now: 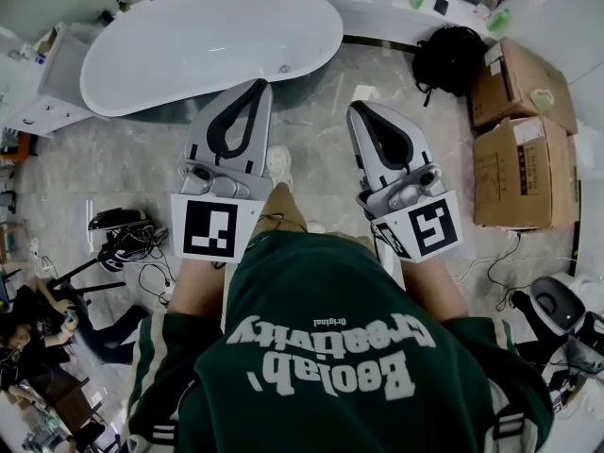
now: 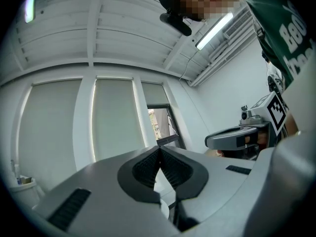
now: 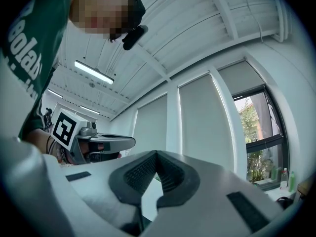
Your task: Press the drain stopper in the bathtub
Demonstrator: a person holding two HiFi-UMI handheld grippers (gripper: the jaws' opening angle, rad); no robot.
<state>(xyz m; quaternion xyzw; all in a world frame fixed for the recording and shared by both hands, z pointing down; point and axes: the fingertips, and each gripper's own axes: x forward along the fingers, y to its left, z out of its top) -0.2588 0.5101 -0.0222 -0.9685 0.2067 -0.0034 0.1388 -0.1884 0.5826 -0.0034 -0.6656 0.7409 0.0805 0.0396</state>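
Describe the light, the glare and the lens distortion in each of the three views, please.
Head view: even light, sharp; the wide lens curves the white oval bathtub. Left gripper view: dark round corners; the long ceiling lamp glares. Right gripper view: same dark corners; the tall dark-framed window bows.

From the head we look steeply down past the green shirt (image 1: 311,281) onto the left gripper (image 1: 259,87) and right gripper (image 1: 357,109), both close below us, with the floor (image 1: 113,168) and bathtub (image 1: 189,45) farther ahead. Riding the left gripper, we face upward along its jaws (very near, filling the lower frame) toward the ceiling (image 2: 98,33) and window blinds (image 2: 113,117). The right gripper's camera tilts up likewise. The two share that ceiling and those blinds, and each catches the other gripper at its side.
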